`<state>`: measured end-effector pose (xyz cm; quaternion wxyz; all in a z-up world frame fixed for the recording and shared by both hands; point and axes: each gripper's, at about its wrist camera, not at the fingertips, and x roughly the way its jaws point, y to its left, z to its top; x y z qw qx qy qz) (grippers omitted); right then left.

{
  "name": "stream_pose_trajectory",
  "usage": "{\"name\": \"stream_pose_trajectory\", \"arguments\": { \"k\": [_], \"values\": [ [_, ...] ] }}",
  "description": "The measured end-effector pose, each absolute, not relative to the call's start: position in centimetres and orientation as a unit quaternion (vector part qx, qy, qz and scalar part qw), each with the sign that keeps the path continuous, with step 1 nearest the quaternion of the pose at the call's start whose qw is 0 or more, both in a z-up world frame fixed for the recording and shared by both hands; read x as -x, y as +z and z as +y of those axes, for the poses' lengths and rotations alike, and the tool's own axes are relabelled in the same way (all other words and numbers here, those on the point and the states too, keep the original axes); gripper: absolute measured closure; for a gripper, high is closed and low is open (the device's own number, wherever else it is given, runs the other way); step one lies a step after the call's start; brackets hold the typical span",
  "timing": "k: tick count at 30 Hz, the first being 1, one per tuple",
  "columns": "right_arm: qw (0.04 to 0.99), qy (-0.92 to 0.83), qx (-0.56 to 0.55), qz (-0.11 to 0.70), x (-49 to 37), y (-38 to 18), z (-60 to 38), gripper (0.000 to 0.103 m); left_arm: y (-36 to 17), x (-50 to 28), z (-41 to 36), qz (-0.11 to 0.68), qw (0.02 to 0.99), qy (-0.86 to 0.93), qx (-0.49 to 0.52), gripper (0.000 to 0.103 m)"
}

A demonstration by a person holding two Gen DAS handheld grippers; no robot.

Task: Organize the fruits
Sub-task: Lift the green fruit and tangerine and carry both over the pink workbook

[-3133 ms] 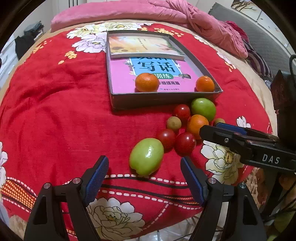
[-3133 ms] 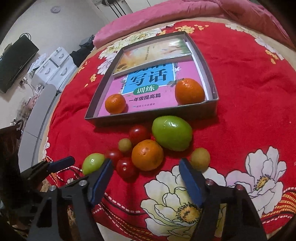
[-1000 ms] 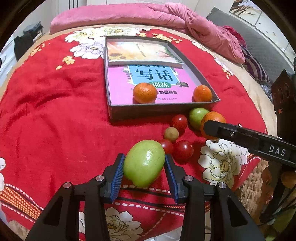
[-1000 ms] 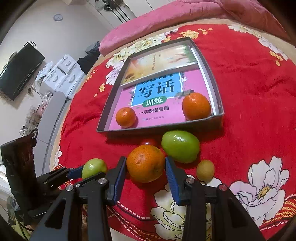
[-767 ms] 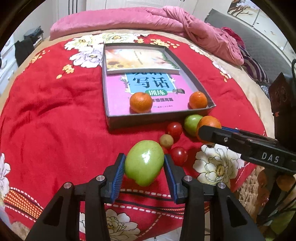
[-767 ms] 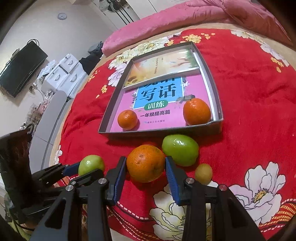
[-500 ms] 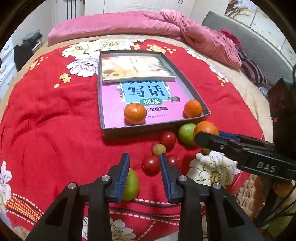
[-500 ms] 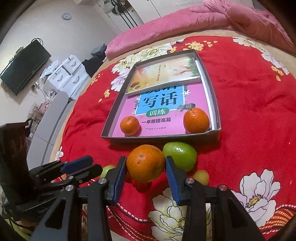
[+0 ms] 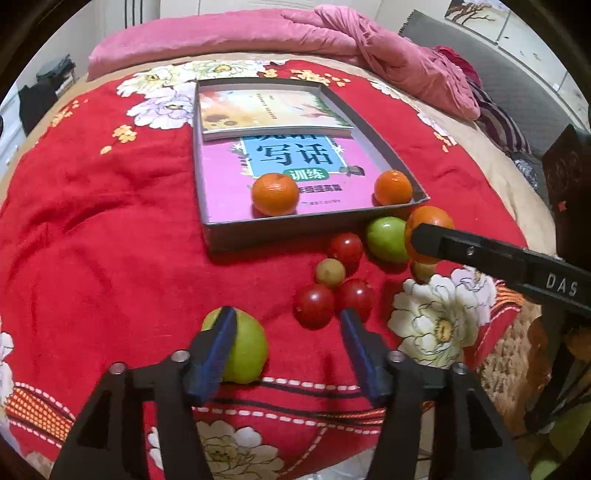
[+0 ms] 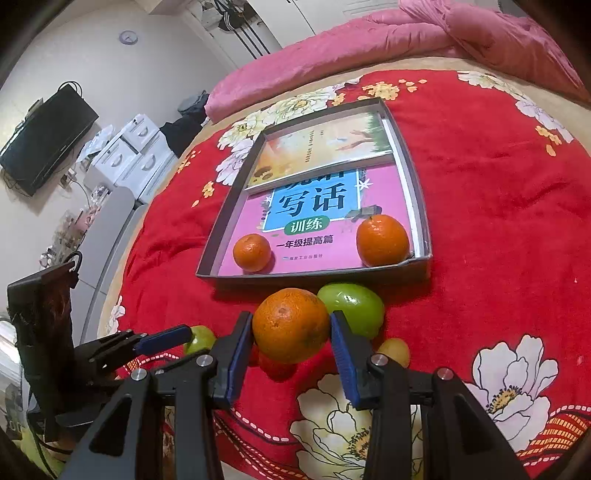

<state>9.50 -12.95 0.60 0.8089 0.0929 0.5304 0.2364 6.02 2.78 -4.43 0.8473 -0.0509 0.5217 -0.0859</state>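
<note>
Left gripper [image 9: 286,345]: tilted steeply down over the red floral blanket [image 9: 96,236], jaws opening, nothing pinched. Large green fruit [image 9: 243,347] lying on the blanket, partly behind the left finger [image 9: 216,350], mostly outside the gap. Gap between the fingers showing bare blanket only.

Right gripper [image 10: 291,349]: tilted down likewise, pads pressed on both sides of the held orange [image 10: 291,325]; fruit raised clear of the blanket. Same gripper seen from the left wrist as a black bar [image 9: 498,260] crossing in from the right, orange at its tip.

Grey tray [image 9: 229,230] ahead of both grippers, low wall facing them. Inside: pink book [image 9: 225,181], a second book [image 9: 266,110] across the far end, a small orange [image 9: 275,194] near the front wall, another orange [image 9: 392,187] in the front right corner. Open book surface between the two oranges and behind them.

Loose fruit just in front of the tray wall: second green fruit [image 9: 386,240], three red tomatoes [image 9: 314,305] [image 9: 355,297] [image 9: 346,248], small yellowish fruit [image 9: 330,273] among them, another yellowish one [image 10: 395,352] beside the right finger. Cluster close-packed, pieces touching or nearly so.

Wide bare blanket left of the tray and the cluster. Pink quilt [image 9: 258,33] bunched along the far edge of the bed.
</note>
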Motion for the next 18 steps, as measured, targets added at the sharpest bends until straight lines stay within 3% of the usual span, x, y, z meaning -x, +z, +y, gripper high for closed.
{"name": "stream_pose_trajectory", "arguments": {
  "k": [15,18],
  "values": [
    [0.808,0.235,-0.096,0.533,-9.6,0.5,-12.9,0.061,-7.4,-6.2,5.9,0.549,0.832,-0.031,0.075,0.041],
    [0.808,0.233,-0.095,0.533,-9.6,0.5,-12.8,0.061,-7.3,-6.4,6.1,0.543,0.835,-0.034,0.085,0.049]
  ]
}}
